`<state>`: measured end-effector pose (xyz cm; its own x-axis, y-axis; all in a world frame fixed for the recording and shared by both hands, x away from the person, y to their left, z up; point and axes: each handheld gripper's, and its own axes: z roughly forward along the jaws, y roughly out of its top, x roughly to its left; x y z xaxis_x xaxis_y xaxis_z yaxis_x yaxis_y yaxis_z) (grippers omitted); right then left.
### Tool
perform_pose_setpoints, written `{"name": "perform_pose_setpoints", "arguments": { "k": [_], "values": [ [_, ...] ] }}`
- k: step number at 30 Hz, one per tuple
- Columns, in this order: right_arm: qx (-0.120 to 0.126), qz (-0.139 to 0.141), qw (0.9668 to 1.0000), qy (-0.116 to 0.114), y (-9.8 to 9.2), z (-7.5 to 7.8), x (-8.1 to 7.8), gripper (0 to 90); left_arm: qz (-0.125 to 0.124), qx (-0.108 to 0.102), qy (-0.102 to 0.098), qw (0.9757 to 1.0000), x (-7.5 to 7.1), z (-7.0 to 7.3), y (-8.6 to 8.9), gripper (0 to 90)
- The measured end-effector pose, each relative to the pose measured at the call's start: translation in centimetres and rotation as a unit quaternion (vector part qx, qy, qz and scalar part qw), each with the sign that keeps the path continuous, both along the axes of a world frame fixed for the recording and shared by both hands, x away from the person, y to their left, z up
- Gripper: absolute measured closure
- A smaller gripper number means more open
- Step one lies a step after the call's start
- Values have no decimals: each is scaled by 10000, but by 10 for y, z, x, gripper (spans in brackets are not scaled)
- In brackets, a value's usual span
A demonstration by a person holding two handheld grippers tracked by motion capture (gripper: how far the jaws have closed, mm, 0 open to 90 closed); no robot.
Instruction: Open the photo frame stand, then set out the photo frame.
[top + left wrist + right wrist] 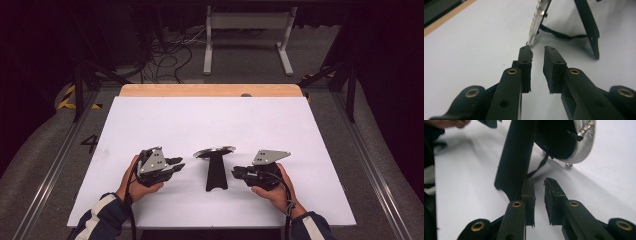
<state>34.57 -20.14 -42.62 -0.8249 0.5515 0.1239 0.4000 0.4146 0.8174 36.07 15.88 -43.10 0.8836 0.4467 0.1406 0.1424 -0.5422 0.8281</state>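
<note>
Here we are over the white worktop (210, 125), and standing near its front edge is a small round silver-rimmed mirror on a black easel stand (216, 165), its disc tipped back and its black leg reaching toward the person.

The left hand-held gripper (176, 164) sits just to the left of the mirror, pointing in at it. Look along its jaws in the left gripper view: the left hand-held gripper (537, 53) has its pads drawn close, only a narrow gap left, nothing between them. The mirror's studded silver rim (537, 21) comes down right at the tip of the jaw that shows on the left in that view; whether it touches, I cannot tell.

Over to the right hand-held gripper (239, 173), just beside the stand on the other side. From its own camera, the right hand-held gripper (539, 185) is likewise nearly closed, a slim gap, gripping nothing. The black stand leg (515, 157) rises just beside the jaw that shows on the left there, the silver rim above it.
</note>
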Motion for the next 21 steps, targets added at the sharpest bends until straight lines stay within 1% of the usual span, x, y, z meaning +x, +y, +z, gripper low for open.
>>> {"name": "perform_pose_setpoints", "arguments": {
  "k": [1,2,3,5,7,8,9,10,11,12,13,14,16,17,19,20,21],
  "values": [
    [103,0,9999,87,1,0,0,810,36,-22,75,10000,0,-1,2,784],
    [111,-30,9999,76,2,0,0,838,63,3,125,9999,-1,-3,3,807],
    [97,-44,9999,43,3,0,0,849,72,34,129,9999,-3,-3,3,823],
    [90,-64,9999,23,5,1,-1,854,54,34,158,9999,-4,-4,4,832],
    [-2,-105,9999,-133,8,2,-4,868,77,38,225,9997,-3,-4,6,849],
    [4,-135,9997,-217,10,4,-6,872,142,59,223,9996,-1,-4,6,855],
    [4,-135,9997,-217,10,4,-6,872,142,59,223,9996,-1,-4,6,862],
    [-50,-174,9991,-378,13,6,-10,895,166,72,201,9996,1,-3,6,862],
    [-57,-181,9987,-471,15,8,-12,900,191,37,211,9996,3,-2,7,852],
    [-72,-186,9983,-555,17,9,-13,900,207,-45,244,9995,5,-1,7,838],
    [-123,-217,9977,-632,20,10,-15,900,231,-83,241,9994,6,0,8,824],
    [-166,-259,9971,-699,23,11,-16,900,255,-92,219,9994,7,1,8,801],
    [-181,-286,9964,-774,28,11,-19,900,285,-114,188,9993,10,3,6,726],
    [-224,-317,9957,-836,31,12,-20,900,307,-140,185,9993,12,4,5,710],
    [-208,-344,9955,-863,37,12,-23,900,324,-241,195,9990,16,6,-1,656],
    [-203,-382,9950,-898,40,11,-25,900,334,-231,176,9990,18,6,-5,587],
    [-205,-410,9948,-914,43,11,-26,900,296,-251,142,9991,20,7,-9,563]
  ]
}}
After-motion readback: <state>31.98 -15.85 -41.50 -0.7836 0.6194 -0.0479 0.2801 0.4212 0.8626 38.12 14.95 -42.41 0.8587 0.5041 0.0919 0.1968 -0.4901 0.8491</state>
